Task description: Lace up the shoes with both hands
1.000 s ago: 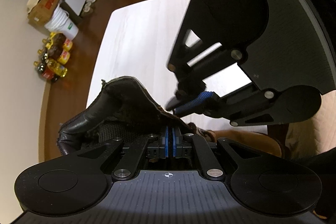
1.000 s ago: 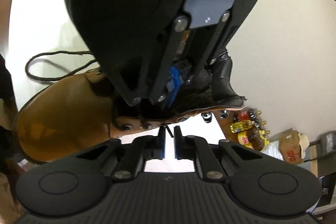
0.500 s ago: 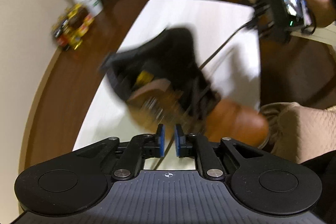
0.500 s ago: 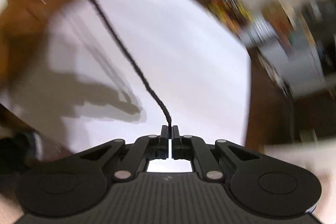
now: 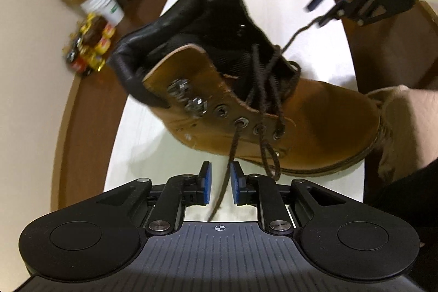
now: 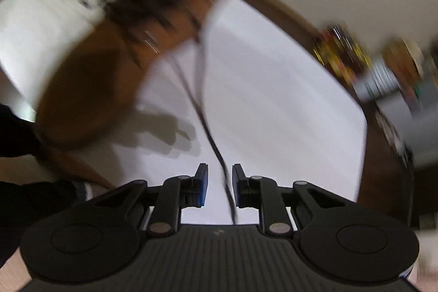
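The boot [image 5: 287,106] lies on the bench [image 5: 153,144], lower eyelets laced, upper hooks bare (roughly half left). Both tongs, left [image 5: 220,184] and right [image 6: 219,184], are opening, lace [image 5: 232,144] ends loose between them.

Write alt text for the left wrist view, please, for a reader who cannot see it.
A brown boot with a black collar lies tilted on a white table, its dark lace running down between the opening blue pads of the left gripper, not pinched. Top right, the right gripper is at the lace's other end.
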`<control>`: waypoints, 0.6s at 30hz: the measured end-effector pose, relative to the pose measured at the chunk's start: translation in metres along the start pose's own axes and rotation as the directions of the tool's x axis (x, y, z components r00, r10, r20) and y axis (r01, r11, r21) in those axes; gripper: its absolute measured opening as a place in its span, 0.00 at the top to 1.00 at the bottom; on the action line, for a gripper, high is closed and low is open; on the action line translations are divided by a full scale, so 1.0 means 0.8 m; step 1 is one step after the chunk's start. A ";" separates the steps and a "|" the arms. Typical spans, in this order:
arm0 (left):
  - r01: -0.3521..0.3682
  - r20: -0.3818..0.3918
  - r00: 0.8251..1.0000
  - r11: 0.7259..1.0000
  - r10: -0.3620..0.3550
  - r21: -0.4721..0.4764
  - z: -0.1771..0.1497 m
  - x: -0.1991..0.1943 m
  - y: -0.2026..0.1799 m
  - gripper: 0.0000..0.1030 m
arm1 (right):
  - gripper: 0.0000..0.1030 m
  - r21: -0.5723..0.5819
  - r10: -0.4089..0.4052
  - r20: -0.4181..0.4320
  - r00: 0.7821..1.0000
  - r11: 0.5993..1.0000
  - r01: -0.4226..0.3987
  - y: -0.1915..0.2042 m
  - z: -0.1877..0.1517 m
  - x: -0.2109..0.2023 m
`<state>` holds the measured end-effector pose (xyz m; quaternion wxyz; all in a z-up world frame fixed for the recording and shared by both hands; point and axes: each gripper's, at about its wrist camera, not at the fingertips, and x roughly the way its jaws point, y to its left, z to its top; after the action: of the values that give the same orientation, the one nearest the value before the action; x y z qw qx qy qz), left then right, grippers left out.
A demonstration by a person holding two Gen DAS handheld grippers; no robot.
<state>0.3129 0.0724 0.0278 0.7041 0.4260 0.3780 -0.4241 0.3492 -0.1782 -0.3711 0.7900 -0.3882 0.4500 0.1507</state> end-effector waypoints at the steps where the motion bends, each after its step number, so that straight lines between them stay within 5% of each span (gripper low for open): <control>1: 0.002 0.001 1.000 1.000 -0.002 0.004 0.001 0.004 -0.002 0.83 | 0.80 -0.035 0.000 0.032 0.999 0.999 0.001 0.004 0.003 -0.001; 9: 0.018 -0.013 1.000 1.000 -0.018 0.024 0.009 0.035 0.003 0.84 | 0.81 -0.237 0.000 0.194 0.981 0.970 0.047 0.002 0.051 0.012; 12: 0.028 -0.018 0.999 1.000 -0.028 0.002 0.012 0.042 0.007 0.96 | 0.96 -0.282 0.026 0.208 0.978 0.959 0.035 0.006 0.049 0.012; 18: 0.058 -0.044 0.997 0.997 -0.060 -0.056 -0.001 0.043 0.011 0.97 | 0.96 -0.089 0.042 0.032 0.999 0.995 -0.039 -0.024 0.013 0.020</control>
<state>0.3330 0.0661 -0.0010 0.6939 0.4046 0.4181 -0.4243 0.3757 -0.1846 -0.3722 0.7762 -0.4110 0.4374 0.1931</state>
